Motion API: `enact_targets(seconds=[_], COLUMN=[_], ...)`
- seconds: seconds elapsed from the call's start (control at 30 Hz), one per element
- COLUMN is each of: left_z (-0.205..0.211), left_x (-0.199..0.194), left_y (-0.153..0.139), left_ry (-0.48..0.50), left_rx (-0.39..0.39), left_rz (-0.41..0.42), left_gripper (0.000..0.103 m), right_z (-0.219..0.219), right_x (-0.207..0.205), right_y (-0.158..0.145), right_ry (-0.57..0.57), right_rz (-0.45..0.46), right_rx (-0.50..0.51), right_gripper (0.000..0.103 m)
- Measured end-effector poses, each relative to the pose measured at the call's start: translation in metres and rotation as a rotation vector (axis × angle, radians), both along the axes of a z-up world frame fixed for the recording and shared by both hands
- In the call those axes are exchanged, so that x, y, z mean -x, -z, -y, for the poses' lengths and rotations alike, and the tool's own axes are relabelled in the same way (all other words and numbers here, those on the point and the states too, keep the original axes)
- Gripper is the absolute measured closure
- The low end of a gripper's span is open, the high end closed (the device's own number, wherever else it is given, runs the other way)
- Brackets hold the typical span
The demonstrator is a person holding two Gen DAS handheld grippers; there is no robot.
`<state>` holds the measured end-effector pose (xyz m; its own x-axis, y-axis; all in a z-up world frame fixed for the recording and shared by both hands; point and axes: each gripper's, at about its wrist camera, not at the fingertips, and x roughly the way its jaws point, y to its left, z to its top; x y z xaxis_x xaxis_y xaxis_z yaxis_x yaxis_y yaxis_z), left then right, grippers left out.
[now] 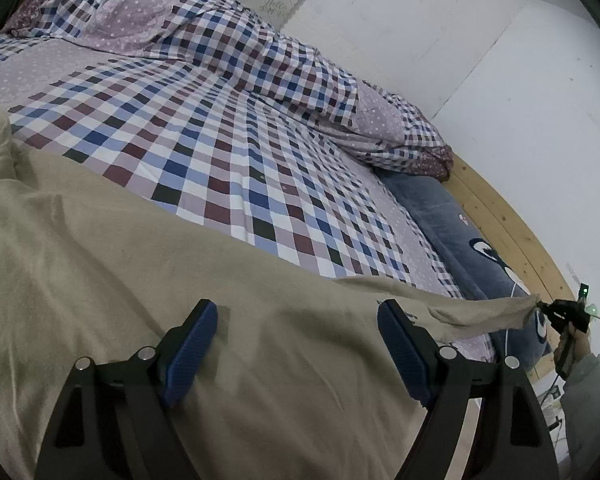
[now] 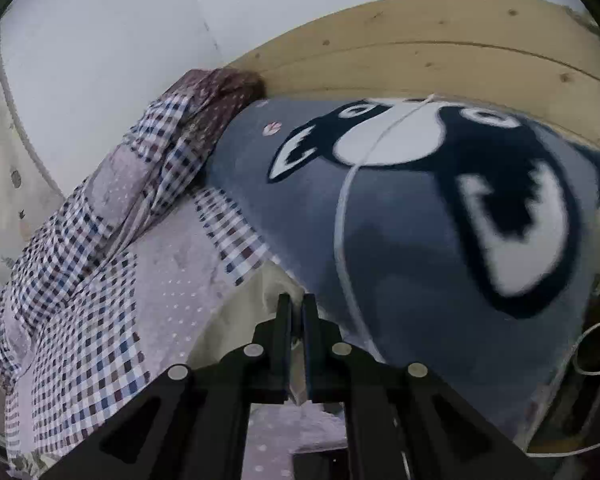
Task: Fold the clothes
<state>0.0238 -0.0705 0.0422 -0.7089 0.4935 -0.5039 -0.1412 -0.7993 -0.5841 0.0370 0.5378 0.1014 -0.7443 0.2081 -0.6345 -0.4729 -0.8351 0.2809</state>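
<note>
The bed (image 1: 228, 168) fills the left wrist view, spread with a checked sheet of blue, maroon and white squares, and a rumpled quilt (image 1: 260, 52) in the same check is heaped along its far side against the white wall (image 1: 480, 60). A wooden bed frame (image 1: 512, 224) runs down the right edge, with a grey-blue pillow (image 1: 452, 224) bearing a dark cartoon animal face lying just inside it.

Over the near half of the bed lies the beige garment (image 1: 140, 280), plain, soft and lightly creased, with no print showing. The left gripper (image 1: 298, 332) hangs right above it, jaws spread wide, blue pads (image 1: 196, 332) clear of each other and nothing caught between them; whether the tips touch the cloth I cannot tell.

From the garment's right side one long strip is drawn out taut, off the sheet, towards the bed's edge. At its end sits the right gripper (image 1: 542, 307), jaws pinched together on the bunched tip of the fabric (a small green light glows on the tool). A hand (image 1: 578, 344) in a grey sleeve (image 1: 592, 392) holds it.

The right wrist view is blurred: the jaws stand nearly closed with a sliver of pale cloth showing between and beneath them, but the grip point itself is hidden by the black fingers. The garment's near edge is cut off by the frame.
</note>
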Motion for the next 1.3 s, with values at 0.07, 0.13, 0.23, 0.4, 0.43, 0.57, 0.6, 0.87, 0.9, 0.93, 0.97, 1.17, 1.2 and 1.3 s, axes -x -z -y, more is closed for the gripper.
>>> enact_targets(seconds=[0.07,0.13,0.23,0.4,0.43,0.57,0.6,0.87,0.9,0.93,0.97,1.17,1.2,1.3], left_z=[0.0,0.0,-0.002,-0.004,-0.004,-0.005,-0.006,-0.005,-0.004,-0.004,-0.003,0.004,0.006,0.018], left_x=[0.0,0.001,0.001,0.002,0.003,0.004,0.004,0.002,0.002,0.001,0.001,-0.001,-0.001,0.001], left_y=[0.0,0.0,0.001,0.001,0.002,0.003,0.003,0.001,0.0,-0.002,-0.003,-0.019,-0.021,-0.026], left_ry=[-0.001,-0.002,-0.004,-0.004,-0.004,-0.002,-0.002,0.002,0.003,0.004,0.006,0.008,0.004,-0.015], left_rx=[-0.001,-0.003,-0.001,0.007,0.008,0.024,0.027,0.012,0.002,-0.009,-0.018,-0.063,-0.069,-0.098], left_rz=[0.0,-0.001,-0.003,-0.001,-0.001,0.0,0.002,0.023,0.024,0.026,0.024,-0.009,-0.013,-0.017], left_gripper=[0.018,0.018,0.018,0.018,0.018,0.018,0.017,0.017,0.018,0.017,0.017,0.018,0.018,0.018], right_z=[-0.012,-0.023,-0.02,-0.034,-0.041,-0.061,-0.057,0.016,0.029,0.048,0.068,0.211,0.24,0.323], right_x=[-0.013,-0.025,-0.044,-0.021,-0.011,0.024,0.027,0.025,0.026,0.029,0.035,0.087,0.096,0.118], right_y=[-0.006,-0.012,-0.032,-0.033,-0.025,0.016,0.019,-0.006,-0.01,-0.013,-0.015,0.002,0.009,0.034], right_ry=[0.032,0.063,0.07,0.106,0.115,0.134,0.134,0.108,0.071,0.019,-0.05,-0.589,-0.686,-0.973], right_rz=[-0.005,-0.01,-0.039,0.065,0.112,0.286,0.306,0.263,0.244,0.225,0.204,0.215,0.238,0.313], right_rx=[0.008,0.016,-0.01,-0.047,-0.055,-0.097,-0.133,-0.363,-0.357,-0.343,-0.321,-0.262,-0.277,-0.325], right_gripper=[0.099,0.099,0.099,0.099,0.099,0.099,0.099,0.057,0.057,0.057,0.057,0.058,0.058,0.058])
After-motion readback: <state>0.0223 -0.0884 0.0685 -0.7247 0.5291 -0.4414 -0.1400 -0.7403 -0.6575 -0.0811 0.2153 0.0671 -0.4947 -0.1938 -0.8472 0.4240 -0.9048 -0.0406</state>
